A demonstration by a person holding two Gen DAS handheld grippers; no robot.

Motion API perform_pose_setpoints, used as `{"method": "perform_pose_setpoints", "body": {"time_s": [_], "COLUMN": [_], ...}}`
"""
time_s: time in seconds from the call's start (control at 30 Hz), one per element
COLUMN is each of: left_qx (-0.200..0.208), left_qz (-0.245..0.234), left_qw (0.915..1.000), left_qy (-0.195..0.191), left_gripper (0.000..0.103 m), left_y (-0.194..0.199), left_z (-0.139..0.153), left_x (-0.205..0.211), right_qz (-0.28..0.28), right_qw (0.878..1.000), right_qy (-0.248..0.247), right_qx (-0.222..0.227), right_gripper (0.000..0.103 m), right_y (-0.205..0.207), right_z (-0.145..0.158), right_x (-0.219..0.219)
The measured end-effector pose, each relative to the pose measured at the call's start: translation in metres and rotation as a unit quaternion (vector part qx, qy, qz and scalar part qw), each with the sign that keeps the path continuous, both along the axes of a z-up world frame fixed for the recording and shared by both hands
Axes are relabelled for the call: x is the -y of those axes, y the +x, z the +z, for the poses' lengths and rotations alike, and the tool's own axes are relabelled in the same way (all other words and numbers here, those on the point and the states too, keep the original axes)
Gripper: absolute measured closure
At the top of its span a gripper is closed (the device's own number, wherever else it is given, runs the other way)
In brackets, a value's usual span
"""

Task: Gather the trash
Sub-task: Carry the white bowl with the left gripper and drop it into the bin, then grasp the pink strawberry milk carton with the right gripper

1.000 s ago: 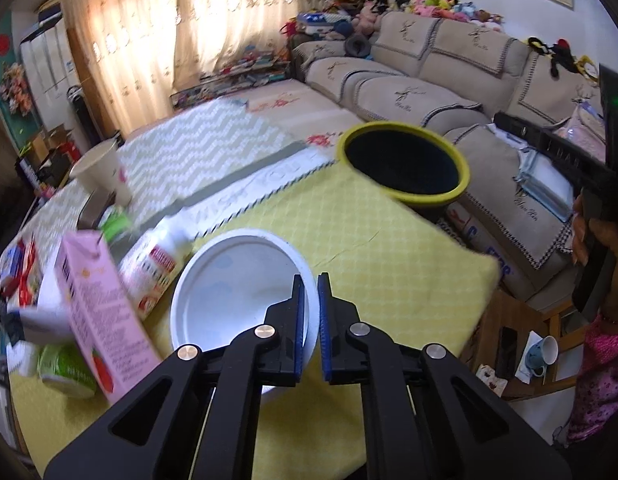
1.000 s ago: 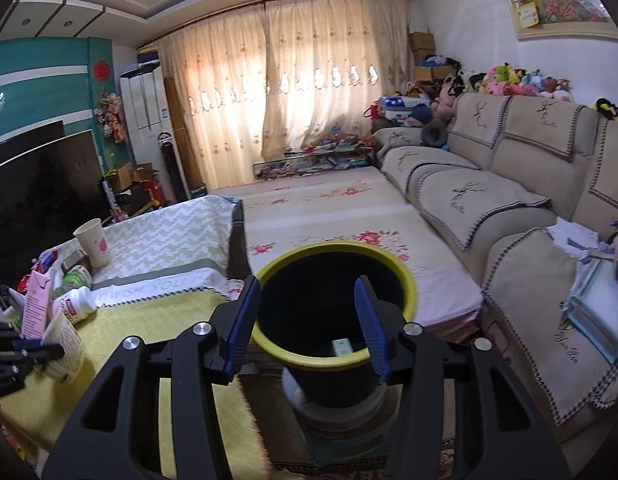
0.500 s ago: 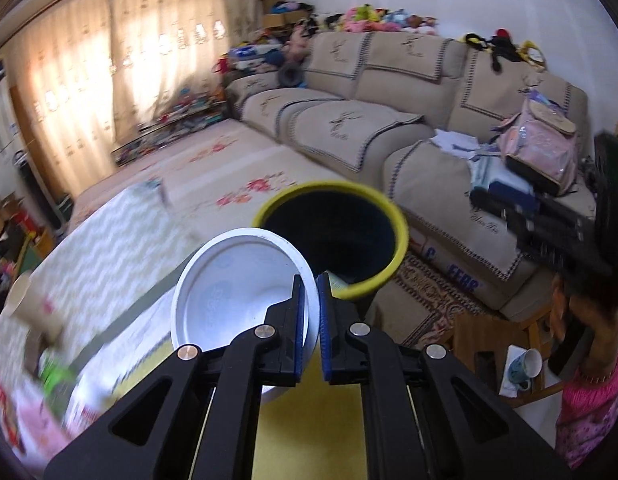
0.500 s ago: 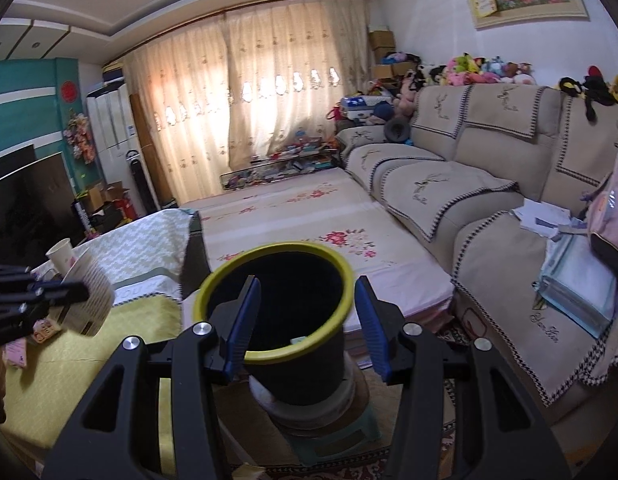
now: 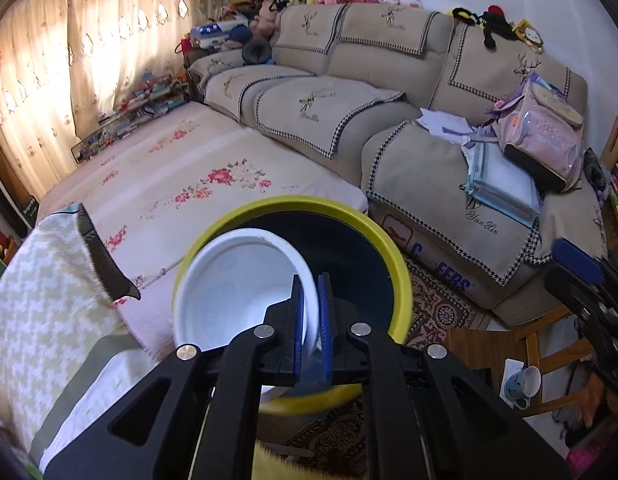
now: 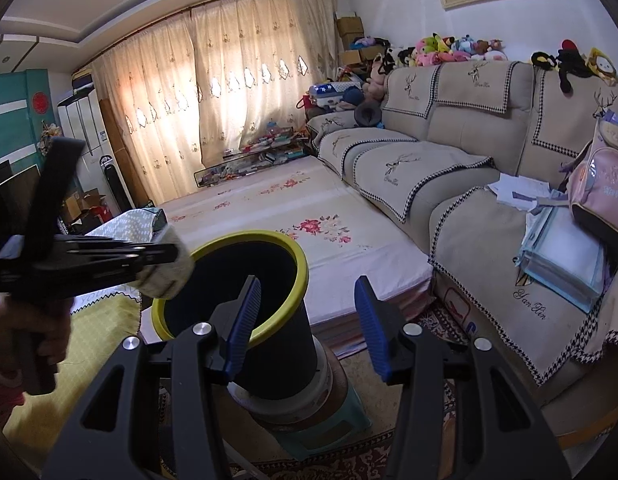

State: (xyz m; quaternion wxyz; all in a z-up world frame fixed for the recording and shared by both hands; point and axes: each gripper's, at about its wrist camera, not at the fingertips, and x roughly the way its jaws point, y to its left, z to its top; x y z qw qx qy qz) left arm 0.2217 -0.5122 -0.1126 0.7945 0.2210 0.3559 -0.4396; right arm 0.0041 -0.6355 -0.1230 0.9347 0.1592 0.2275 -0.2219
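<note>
A white paper bowl [image 5: 237, 288] hangs tilted over the mouth of a black bin with a yellow rim [image 5: 395, 268]. My left gripper [image 5: 310, 300] has the bowl's rim between its blue pads, and its jaws are opening. In the right wrist view that left gripper [image 6: 165, 254] reaches in from the left, and the bowl [image 6: 169, 278] shows edge-on above the bin [image 6: 297, 256]. My right gripper [image 6: 308, 284] stands open and empty, close in front of the bin. What lies inside the bin is hidden in shadow.
The bin rests on a round drum and a teal stool [image 6: 341, 428]. A beige sofa [image 6: 461, 152] with a pink backpack [image 5: 545, 132] and papers runs along the right. A flowered mat [image 5: 197, 176] lies behind. The yellow-clothed table [image 6: 105, 312] is at left, with a mug [image 5: 523, 386] on a wooden stool.
My left gripper carried the white bowl off the table, rightwards, to above the bin's mouth. The right gripper drifted closer to the bin and stayed open.
</note>
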Motion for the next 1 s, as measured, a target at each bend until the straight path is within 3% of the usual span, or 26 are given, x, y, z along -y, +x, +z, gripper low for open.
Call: {"method": "perform_pose_setpoints", "body": {"time_s": [0.13, 0.27, 0.6, 0.7, 1.0], "left_qx": [0.005, 0.004, 0.049, 0.068, 0.116], "left_qz": [0.018, 0.031, 0.07, 0.095, 0.22], "left_qw": [0.9998, 0.9991, 0.9914, 0.9863, 0.9598], "left_qy": [-0.001, -0.027, -0.1, -0.116, -0.13], "left_gripper": [0.051, 0.048, 0.02, 0.012, 0.008], "left_y": [0.013, 0.012, -0.051, -0.07, -0.115], "left_z": [-0.006, 0.012, 0.076, 0.089, 0.107], "left_x": [0.011, -0.006, -0.129, -0.172, -0.309], "right_qz": [0.002, 0.004, 0.034, 0.048, 0.128], "right_qw": [1.0, 1.0, 0.999, 0.999, 0.992], "right_qy": [0.004, 0.004, 0.0, -0.005, -0.015], "right_qx": [-0.002, -0.003, -0.004, -0.005, -0.016], "right_gripper": [0.055, 0.054, 0.053, 0.052, 0.05], "right_y": [0.002, 0.004, 0.014, 0.019, 0.05], "right_z": [-0.001, -0.002, 0.0, 0.003, 0.007], "right_x": [0.001, -0.001, -0.016, -0.028, -0.096]}}
